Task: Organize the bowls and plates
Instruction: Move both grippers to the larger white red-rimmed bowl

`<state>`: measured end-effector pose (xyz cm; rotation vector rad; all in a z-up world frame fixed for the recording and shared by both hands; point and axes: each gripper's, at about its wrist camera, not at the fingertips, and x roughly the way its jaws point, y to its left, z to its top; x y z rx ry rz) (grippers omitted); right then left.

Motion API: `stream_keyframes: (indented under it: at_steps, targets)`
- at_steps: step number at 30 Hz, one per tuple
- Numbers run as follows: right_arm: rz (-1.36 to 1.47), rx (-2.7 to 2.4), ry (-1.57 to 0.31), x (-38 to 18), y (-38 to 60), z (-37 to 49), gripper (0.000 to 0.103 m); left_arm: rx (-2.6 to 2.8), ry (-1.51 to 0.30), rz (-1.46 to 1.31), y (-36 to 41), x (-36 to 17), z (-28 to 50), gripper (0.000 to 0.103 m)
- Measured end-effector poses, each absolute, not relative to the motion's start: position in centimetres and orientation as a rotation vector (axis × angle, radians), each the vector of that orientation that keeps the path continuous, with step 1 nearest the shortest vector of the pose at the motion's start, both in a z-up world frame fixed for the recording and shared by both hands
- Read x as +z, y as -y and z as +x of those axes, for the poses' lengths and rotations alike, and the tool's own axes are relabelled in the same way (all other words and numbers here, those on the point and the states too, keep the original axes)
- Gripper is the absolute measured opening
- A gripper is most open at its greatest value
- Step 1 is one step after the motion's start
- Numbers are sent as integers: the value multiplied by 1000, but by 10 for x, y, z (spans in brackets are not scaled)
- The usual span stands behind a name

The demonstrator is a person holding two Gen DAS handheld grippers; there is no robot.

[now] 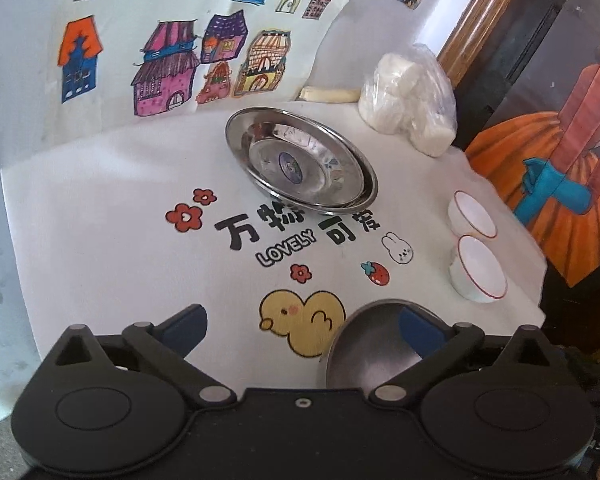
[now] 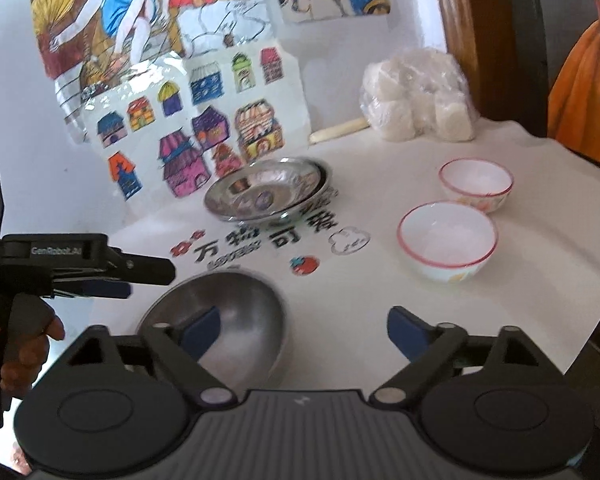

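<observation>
Steel bowl [image 2: 220, 320] sits low and centre-left in my right wrist view, on the white printed cloth [image 1: 100, 220], and I've got nothing gripped: the right gripper [image 2: 304, 330] stands wide, its left blue pad in front of the bowl's hollow, the right pad out over bare cloth, neither pressing. In the left wrist view the same bowl shows at lower right, with the left gripper [image 1: 302, 330] spread just as wide and empty, one pad overlapping the bowl's rim in the picture. Further up, mid-frame, the stacked steel plates [image 1: 300, 160] lie nested but not square, the top one shifted off the one beneath. To the right, two white bowls with red rims [image 2: 446, 240] stand just beside each other, unstacked, so I judge the sorting only part done. Beyond them, upper right, a plastic bag of white lumps [image 2: 416, 96] rests by the wall. What worries me: the steel bowl is smooth and curved, and a pinch on the rim could let it slip or spin; the white bowls sit near the cloth's right edge, so a careless nudge might push them off. Hard to read: whether my pads touch the steel bowl at all, how many plates are in that stack, and the right view is blurred around the lettering. The bowl's near side is hidden behind my gripper bodies.
</observation>
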<state>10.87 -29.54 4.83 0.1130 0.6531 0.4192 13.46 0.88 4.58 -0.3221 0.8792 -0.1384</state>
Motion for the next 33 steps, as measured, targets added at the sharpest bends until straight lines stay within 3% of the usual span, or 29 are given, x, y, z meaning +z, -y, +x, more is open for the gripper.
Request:
stream_keyframes:
  at_steps: [16, 28, 33]
  targets:
    - [74, 90, -565, 43, 356, 146, 103, -272, -850, -98, 91, 75, 206, 102]
    - [113, 13, -595, 17, 378, 179, 102, -332, -992, -10, 159, 37, 269, 102]
    - [104, 11, -603, 9, 377, 188, 96, -333, -1031, -48, 165, 25, 280, 102]
